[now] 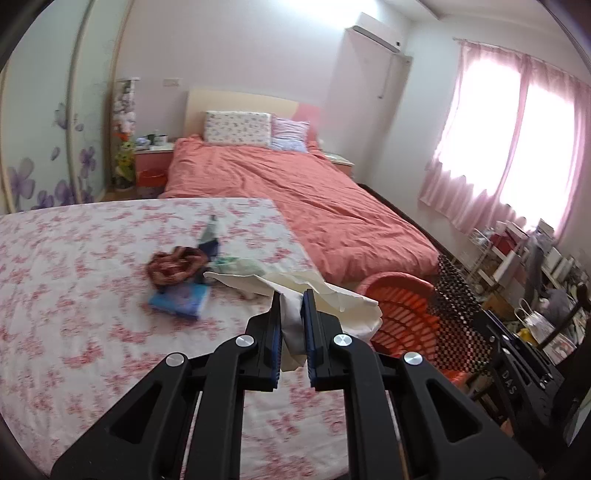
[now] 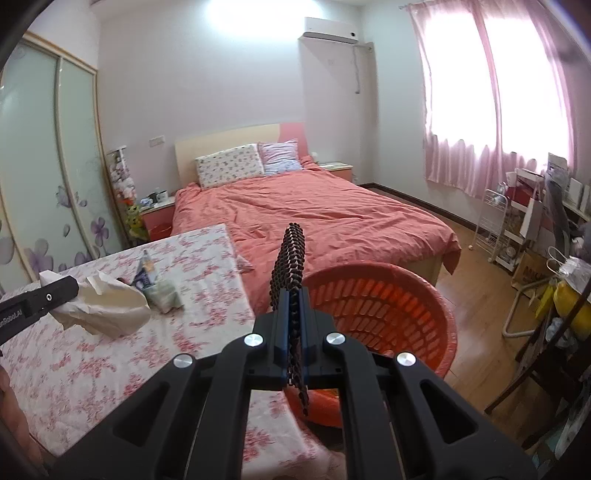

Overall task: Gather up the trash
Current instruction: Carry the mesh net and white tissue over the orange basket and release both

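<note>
Fingers point(image 1: 276, 317) pinch one tissue point(image 1: 295, 295); one orange basket point(image 2: 388, 306).

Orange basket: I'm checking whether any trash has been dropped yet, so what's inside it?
The orange basket shows only bare slatted walls; its bottom is hidden behind the right hand-held gripper and checkered sheet.

Two grippers: the left gripper point(image 1: 291, 299) and the right gripper point(image 2: 294, 295). One crumpled cream paper point(image 1: 332, 295), one black-and-white checkered sheet point(image 2: 290, 258), one orange basket point(image 2: 388, 306). On the table point(image 1: 74, 295): one brown wrapper point(image 1: 175, 263), one blue packet point(image 1: 181, 299), one dark sachet point(image 1: 209, 240), one pale green wad point(image 1: 240, 265). One bed point(image 2: 332, 214), two pillows point(image 2: 229, 164), one air conditioner point(image 2: 328, 35)
</note>
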The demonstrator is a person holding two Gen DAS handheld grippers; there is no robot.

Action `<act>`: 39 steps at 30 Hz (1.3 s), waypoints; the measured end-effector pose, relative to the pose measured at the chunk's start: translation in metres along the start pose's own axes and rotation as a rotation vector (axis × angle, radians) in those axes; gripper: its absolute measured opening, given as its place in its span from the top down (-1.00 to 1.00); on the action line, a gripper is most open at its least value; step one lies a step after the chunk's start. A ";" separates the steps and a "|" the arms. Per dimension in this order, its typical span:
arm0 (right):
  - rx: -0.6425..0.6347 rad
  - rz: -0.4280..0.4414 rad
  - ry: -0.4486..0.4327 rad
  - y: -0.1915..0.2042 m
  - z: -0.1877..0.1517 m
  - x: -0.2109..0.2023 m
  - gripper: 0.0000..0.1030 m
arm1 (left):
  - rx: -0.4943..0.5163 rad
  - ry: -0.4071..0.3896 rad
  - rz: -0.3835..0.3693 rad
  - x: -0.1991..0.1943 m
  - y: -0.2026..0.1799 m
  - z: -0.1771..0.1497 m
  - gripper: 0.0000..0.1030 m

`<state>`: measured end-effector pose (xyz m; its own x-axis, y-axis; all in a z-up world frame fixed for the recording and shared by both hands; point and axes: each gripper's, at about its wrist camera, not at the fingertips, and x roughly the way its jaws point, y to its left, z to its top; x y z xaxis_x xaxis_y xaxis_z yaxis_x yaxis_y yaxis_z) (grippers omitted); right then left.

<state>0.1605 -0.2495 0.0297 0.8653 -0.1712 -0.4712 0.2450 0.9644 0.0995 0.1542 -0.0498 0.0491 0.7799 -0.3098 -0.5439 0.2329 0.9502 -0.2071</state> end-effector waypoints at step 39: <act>0.203 -0.065 0.070 -0.109 0.002 0.098 0.71 | 0.132 0.226 -0.273 0.124 -0.128 -0.012 0.69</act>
<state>0.2193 -0.3712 -0.0255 0.8140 -0.2104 -0.5415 0.3883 0.8903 0.2378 0.2141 -0.2106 -0.0019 0.5344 -0.5384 -0.6516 0.4990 0.8231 -0.2709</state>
